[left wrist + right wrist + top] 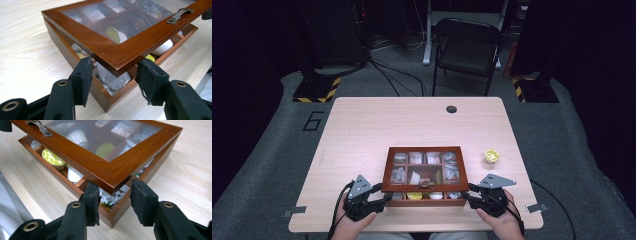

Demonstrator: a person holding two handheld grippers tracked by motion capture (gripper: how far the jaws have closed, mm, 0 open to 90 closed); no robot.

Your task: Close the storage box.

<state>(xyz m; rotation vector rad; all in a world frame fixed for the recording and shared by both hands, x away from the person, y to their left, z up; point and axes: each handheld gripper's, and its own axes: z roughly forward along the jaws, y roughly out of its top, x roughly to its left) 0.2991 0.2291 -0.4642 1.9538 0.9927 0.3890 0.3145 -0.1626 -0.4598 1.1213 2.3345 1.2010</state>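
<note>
A wooden box (pixel 425 200) with a glass-paned lid (pixel 424 169) sits near the front edge of the bench (pixel 362 130), directly before the person. The lid is raised a little at its front, leaving a gap above the box's compartments, where packets and small cups lie. The left tongs (pixel 382 196) are at the lid's front left corner; in the left gripper view the corner (pixel 117 62) sits between the two black jaws, and I cannot tell whether the pads press on it. The right tongs (pixel 468 192) are at the front right corner; in the right gripper view the jaws close on that corner (pixel 110 180) of the lid frame, gripping it. A metal handle (pixel 179 14) is fixed on the lid's front rail. A small yellow cup (pixel 491 156) stands on the bench just to the right of the box, apart from it.
</note>
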